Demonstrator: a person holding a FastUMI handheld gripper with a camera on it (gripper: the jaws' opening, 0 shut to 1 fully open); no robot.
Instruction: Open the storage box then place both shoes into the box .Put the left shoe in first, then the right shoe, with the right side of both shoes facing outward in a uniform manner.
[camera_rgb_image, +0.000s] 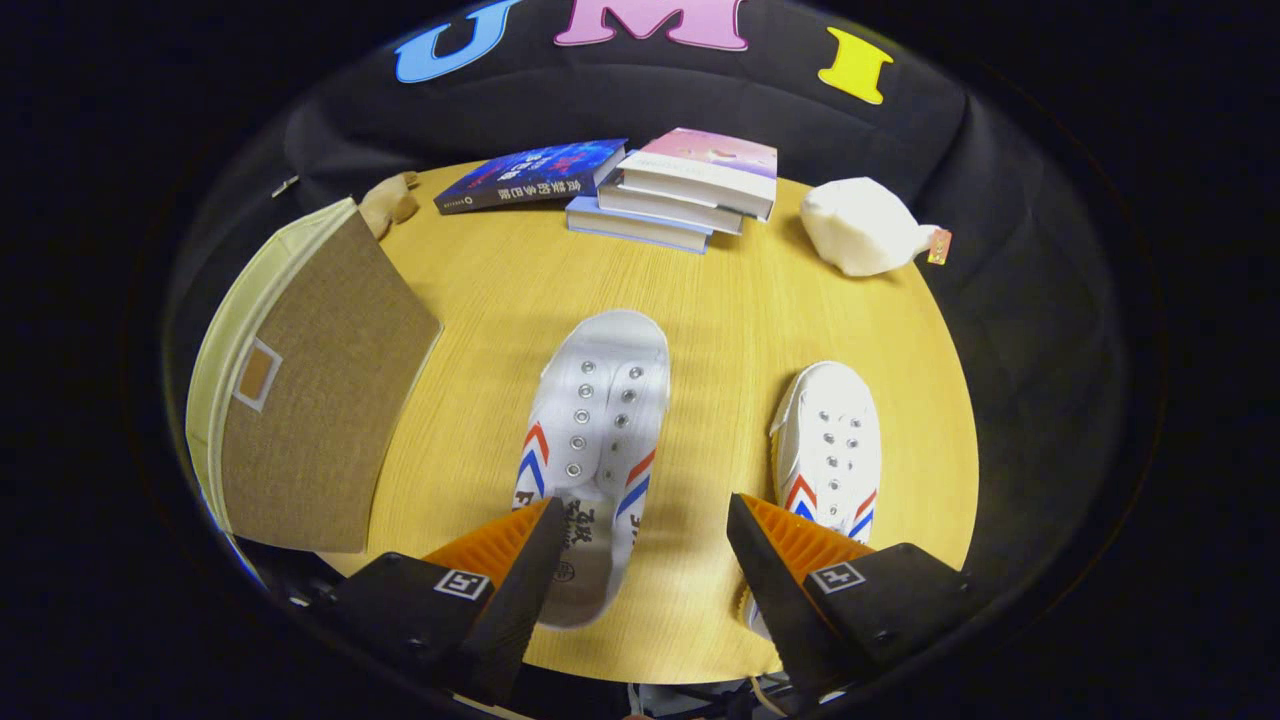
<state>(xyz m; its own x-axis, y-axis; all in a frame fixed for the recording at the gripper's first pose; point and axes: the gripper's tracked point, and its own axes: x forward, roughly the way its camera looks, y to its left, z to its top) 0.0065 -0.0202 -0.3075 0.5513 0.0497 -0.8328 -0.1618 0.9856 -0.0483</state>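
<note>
Your gripper (640, 560) is hanging above the table with its fingers spread wide and nothing between them, so you're still free to go either way. Using the left shoe (595, 440) as the anchor: it's right under and just ahead of your fingers, toe pointing away, heel opening near one fingertip. The right shoe (828, 450) sits beside it, a gap apart, also toe-away, so the pair looks lined up for an easy grab in order. On the shoe's other side lies the storage box (300, 400), fabric lid still down, so I'd say that has to come first. Beyond the shoe's toe there's a stack of books (680, 190) on the round wooden table (740, 300), with a white pouch (860, 225) off toward the right-shoe side.
</note>
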